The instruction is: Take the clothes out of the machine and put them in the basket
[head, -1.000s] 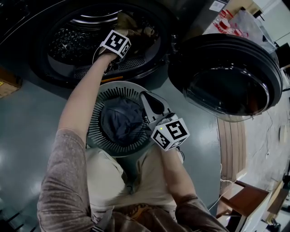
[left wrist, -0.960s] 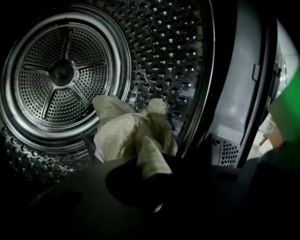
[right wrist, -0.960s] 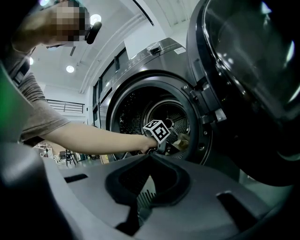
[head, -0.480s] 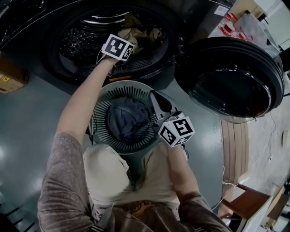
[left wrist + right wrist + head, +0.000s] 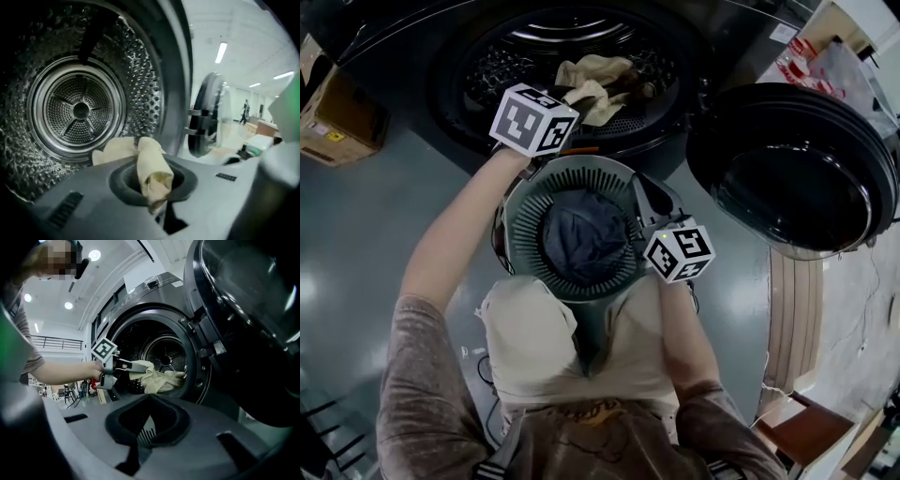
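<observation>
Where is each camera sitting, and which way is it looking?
Head view: on the person's head, looking down at basket, machine, left arm, right arm and knees.
Left gripper view: on the left gripper, facing into the drum; its jaws pinch a cloth.
Right gripper view: on the right gripper at the basket, facing the machine's opening; left arm shows.
Head and right gripper views share the left gripper holding the cloth.
</observation>
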